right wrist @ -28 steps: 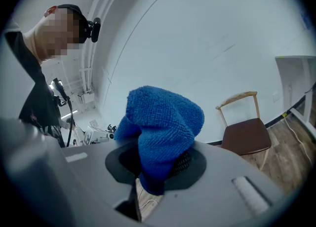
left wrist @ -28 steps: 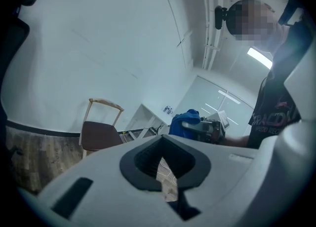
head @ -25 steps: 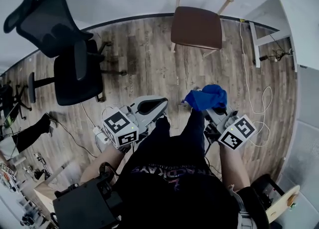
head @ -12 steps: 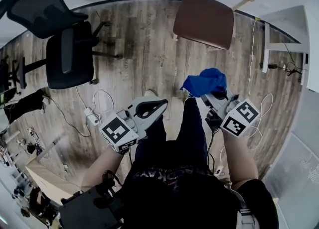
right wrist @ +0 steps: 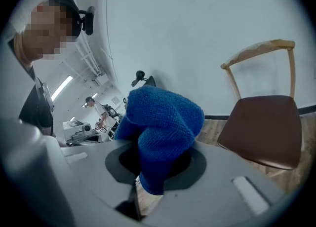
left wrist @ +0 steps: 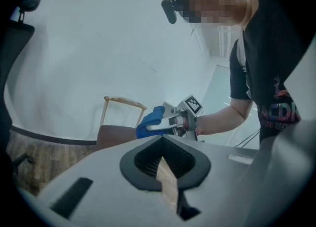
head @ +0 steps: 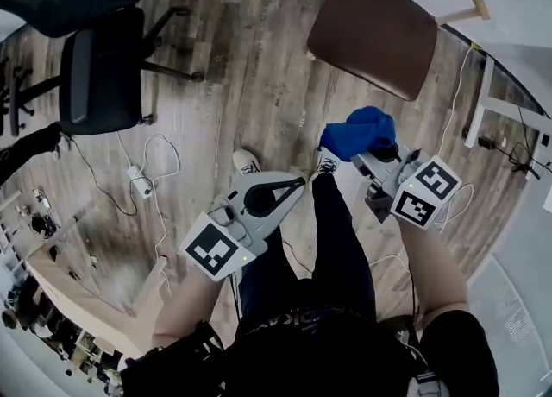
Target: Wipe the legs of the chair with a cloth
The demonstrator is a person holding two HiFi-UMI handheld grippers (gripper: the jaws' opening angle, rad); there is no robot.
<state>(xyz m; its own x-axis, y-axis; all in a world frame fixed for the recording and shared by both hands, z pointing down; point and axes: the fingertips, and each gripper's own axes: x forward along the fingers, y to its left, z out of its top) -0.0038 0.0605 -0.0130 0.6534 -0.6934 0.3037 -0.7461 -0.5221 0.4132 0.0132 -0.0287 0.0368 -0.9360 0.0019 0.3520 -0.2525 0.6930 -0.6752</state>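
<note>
Chair [head: 373, 34] legs mostly hidden under seat (back cut off); right claw [head: 373, 150] clamps cloth [head: 362, 128]; left claw [head: 296, 185] closed, empty.

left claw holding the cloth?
No, the blue cloth is clamped in the right claw, while the left claw has nothing between its closed jaws.

A black office chair [head: 99, 67] stands on the wood floor [head: 250, 76] at upper left. Below it a white cable trails to a power strip [head: 137, 181]. At right stands a white desk frame [head: 509, 110], with another cable [head: 453, 115] beside it.
</note>
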